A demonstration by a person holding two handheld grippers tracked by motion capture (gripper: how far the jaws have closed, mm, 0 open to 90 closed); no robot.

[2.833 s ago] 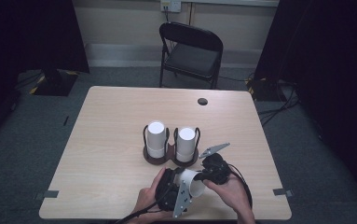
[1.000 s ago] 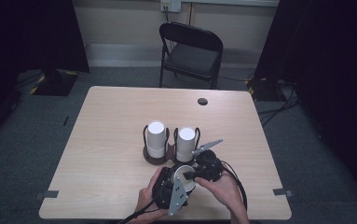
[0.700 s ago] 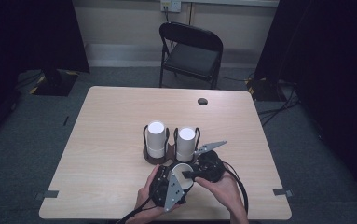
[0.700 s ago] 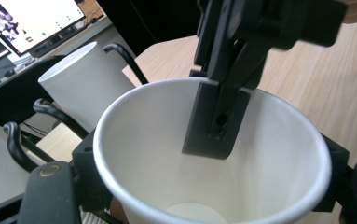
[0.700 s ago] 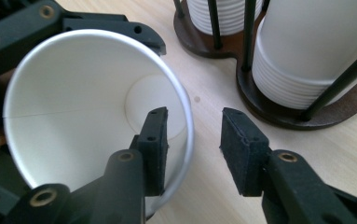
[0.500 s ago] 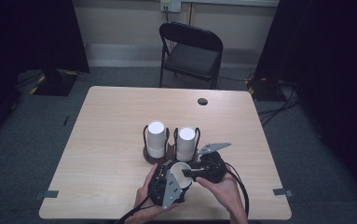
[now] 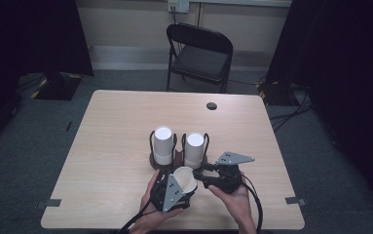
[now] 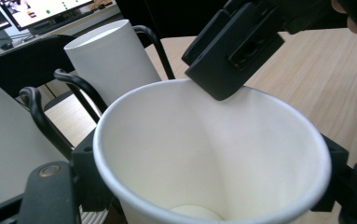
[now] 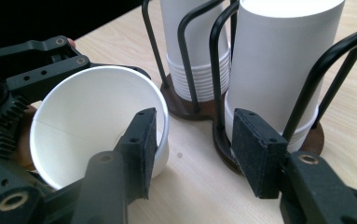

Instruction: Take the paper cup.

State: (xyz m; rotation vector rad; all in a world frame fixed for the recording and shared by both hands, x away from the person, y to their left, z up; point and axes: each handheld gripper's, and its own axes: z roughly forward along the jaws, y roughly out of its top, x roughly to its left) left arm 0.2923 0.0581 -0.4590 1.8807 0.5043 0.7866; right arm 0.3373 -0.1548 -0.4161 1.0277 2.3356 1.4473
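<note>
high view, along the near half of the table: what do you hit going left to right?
Left tool → single paper cup it grips → right tool, jaws just opened with one jaw inside the cup rim. Behind them, left to right: left cup stack in its wire holder → right cup stack in its holder.

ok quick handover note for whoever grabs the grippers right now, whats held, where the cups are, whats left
Left gripper: clamped on a single paper cup, tilted, mouth toward the right gripper, near the table's front edge.
Right gripper: jaws have just been opening; one jaw sits just inside the cup's rim, the other outside, neither pressing.
Two wire holders with stacks of upside-down cups, left stack and right stack, stand just behind on the table.
Done: one cup is out and separated.
Left: probably withdraw the right gripper and set the cup down.
</note>
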